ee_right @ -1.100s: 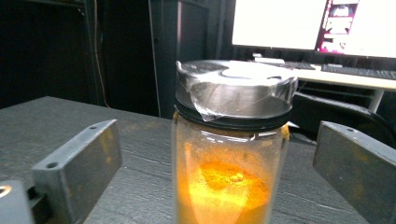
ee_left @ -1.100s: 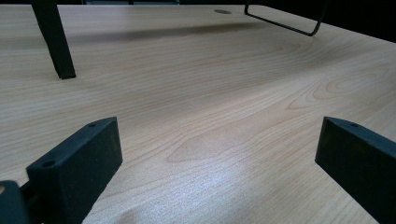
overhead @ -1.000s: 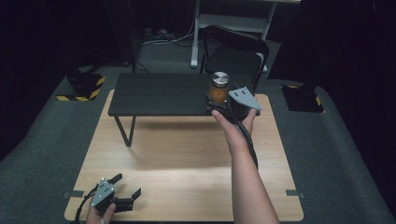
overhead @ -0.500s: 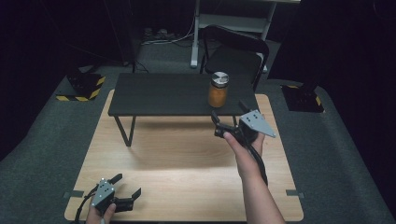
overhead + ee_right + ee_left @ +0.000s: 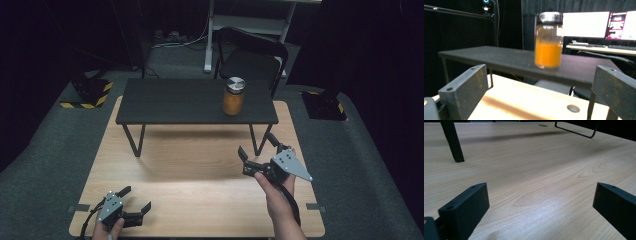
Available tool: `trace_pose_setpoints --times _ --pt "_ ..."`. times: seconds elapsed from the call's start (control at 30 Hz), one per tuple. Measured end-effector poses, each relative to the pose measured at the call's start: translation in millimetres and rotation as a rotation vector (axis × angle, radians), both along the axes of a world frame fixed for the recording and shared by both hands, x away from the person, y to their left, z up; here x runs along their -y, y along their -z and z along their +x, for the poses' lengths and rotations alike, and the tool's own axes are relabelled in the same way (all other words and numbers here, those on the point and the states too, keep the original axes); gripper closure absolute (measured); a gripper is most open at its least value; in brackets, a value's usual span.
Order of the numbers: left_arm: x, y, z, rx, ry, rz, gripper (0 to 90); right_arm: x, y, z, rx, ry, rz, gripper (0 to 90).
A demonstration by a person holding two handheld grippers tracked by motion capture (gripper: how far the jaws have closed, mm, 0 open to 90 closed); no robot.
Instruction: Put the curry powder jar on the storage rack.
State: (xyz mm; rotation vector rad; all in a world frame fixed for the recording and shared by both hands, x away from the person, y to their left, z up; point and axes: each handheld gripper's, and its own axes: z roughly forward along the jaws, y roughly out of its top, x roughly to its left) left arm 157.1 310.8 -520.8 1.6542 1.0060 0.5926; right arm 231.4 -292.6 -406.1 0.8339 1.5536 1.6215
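A glass jar (image 5: 233, 96) of orange contents with a metal lid stands upright on the right part of a small black table (image 5: 170, 102). In the right gripper view the jar (image 5: 548, 40) is straight ahead on the black table (image 5: 486, 56). My right gripper (image 5: 258, 147) is open and empty, held over the wooden board's right side in front of the black table. My left gripper (image 5: 135, 199) rests open and empty near the board's front left corner. The left gripper view looks low over the wooden board (image 5: 536, 170) between its open jaws.
The black table stands on thin legs (image 5: 133, 141) on the wooden board (image 5: 190, 170). A black chair (image 5: 250, 55) sits behind it. Grey carpet (image 5: 45, 165) surrounds the board, with black-and-yellow striped blocks (image 5: 90, 92) at both far sides. Monitors (image 5: 586, 24) appear behind the jar in the right gripper view.
My right gripper let go of the jar on the black table and drew back toward me, open. The left gripper stayed where it was.
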Motion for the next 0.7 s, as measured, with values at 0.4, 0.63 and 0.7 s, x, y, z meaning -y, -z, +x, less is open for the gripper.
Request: trace_pose_setpoints --times 0.4,0.63,0.7 --pt "-0.1 0.1 0.0 0.002 0.004 0.001 0.7 23.6 44.8 -28.5 -0.032 -0.010 -0.035 0.2" --pt "-0.3 0.1 0.0 0.002 0.006 0.002 0.7 30.9 67.8 -38.4 -0.054 -0.006 -0.035 0.2" --pt "-0.3 0.2 0.0 0.003 0.006 0.002 0.7 32.5 73.5 -40.6 -0.064 -0.003 -0.036 0.2"
